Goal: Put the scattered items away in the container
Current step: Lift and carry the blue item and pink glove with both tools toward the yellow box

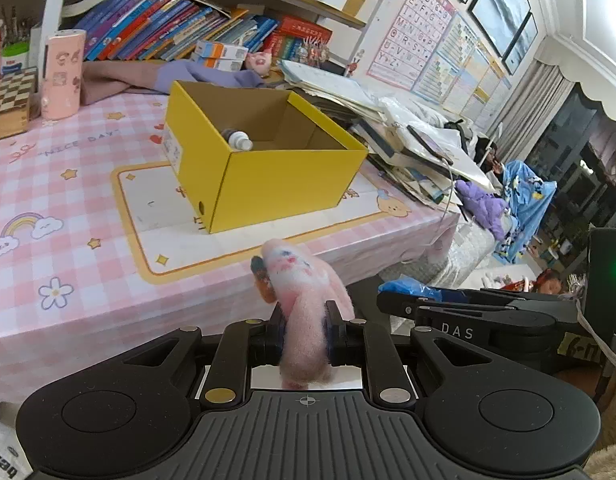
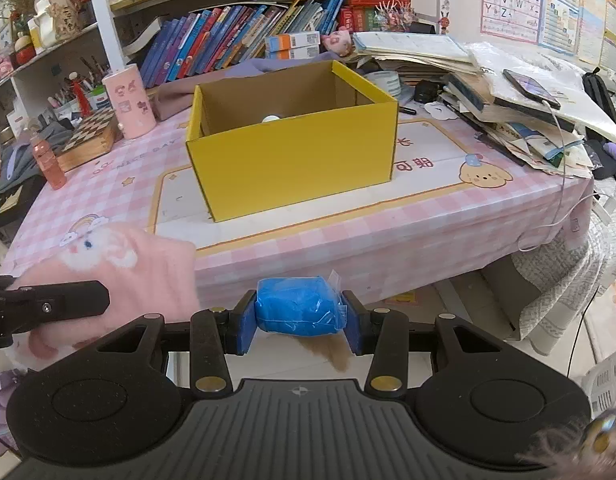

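An open yellow cardboard box (image 1: 268,168) (image 2: 296,152) stands on the pink checked table; a small white-capped bottle (image 1: 238,139) lies inside it. My left gripper (image 1: 306,330) is shut on a fuzzy pink sock (image 1: 304,300) (image 2: 120,280) with a cartoon face, short of the table's near edge. My right gripper (image 2: 299,320) is shut on a blue lump wrapped in clear plastic (image 2: 298,310), also in front of the table edge. The right gripper's finger and the blue packet (image 1: 411,286) show at the right of the left wrist view.
A pink cylinder cup (image 2: 130,100) and a wooden chess box (image 2: 90,138) stand at the table's back left, with a pink bottle (image 2: 48,162). Books line the shelf (image 2: 244,40) behind. A messy stack of papers and books (image 2: 507,112) fills the right side.
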The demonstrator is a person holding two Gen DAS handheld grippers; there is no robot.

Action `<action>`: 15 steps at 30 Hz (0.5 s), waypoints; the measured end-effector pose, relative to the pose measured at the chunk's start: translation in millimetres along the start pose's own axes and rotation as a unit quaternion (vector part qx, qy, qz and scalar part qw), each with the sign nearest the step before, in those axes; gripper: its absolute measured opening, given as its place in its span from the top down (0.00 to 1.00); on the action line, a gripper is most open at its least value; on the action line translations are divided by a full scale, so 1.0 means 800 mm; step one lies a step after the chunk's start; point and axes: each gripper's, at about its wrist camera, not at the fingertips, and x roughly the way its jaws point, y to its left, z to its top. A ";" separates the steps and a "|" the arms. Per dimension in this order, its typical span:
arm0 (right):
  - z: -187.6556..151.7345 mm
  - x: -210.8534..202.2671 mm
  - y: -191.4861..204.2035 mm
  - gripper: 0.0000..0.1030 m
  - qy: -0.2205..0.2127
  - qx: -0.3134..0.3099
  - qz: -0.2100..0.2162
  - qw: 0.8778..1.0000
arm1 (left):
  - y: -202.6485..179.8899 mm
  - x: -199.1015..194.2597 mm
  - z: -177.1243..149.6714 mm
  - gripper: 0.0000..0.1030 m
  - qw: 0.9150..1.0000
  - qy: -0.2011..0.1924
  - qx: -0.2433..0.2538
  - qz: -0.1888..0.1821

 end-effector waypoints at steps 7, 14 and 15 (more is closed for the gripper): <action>0.003 0.000 -0.010 0.60 -0.003 0.009 -0.009 1.000 | -0.010 0.013 0.007 0.84 1.000 0.007 0.018 -0.013; 0.006 -0.002 -0.017 0.60 -0.005 0.014 -0.017 1.000 | -0.017 0.021 0.015 0.84 0.999 0.009 0.031 -0.026; 0.007 -0.001 -0.018 0.60 -0.005 0.014 -0.018 1.000 | -0.018 0.022 0.016 0.84 0.999 0.009 0.033 -0.028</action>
